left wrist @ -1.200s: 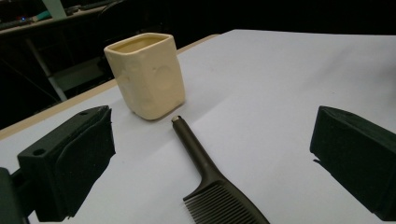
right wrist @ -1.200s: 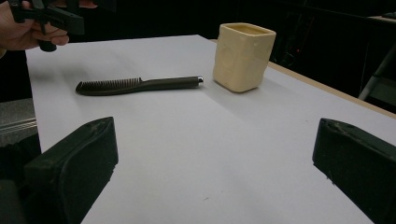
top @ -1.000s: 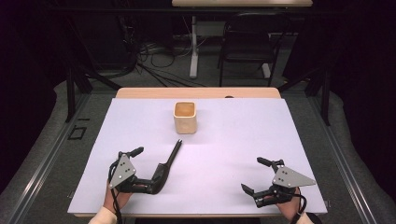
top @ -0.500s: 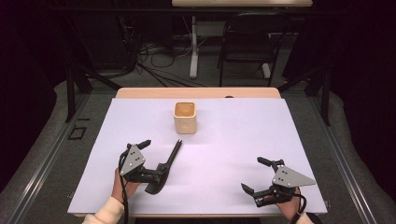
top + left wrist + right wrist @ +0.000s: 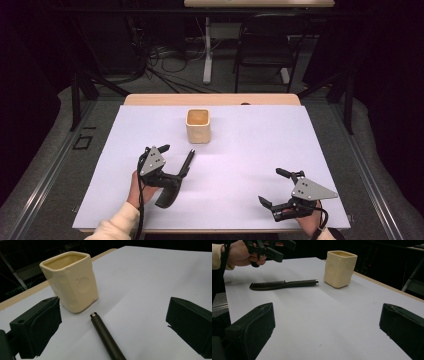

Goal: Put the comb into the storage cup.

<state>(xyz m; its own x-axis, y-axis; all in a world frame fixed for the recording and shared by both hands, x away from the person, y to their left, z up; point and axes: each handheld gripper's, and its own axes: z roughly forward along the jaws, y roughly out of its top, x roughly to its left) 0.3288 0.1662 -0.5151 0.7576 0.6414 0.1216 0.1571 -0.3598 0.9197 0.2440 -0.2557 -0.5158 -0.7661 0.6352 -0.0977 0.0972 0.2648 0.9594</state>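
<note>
Left gripper, jaws wide, hovers over slim dark comb; squarish glossy cream cup just beyond.

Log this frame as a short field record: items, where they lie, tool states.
surface: white sheet over a wooden table
comb: dark comb lying flat, handle end toward the cup, not touching it
cup: cream square cup, upright, far centre
left tool: left tool open, above the comb, jaws either side of the handle, no contact visible
right tool: right tool open, near right corner, holding nothing
</note>
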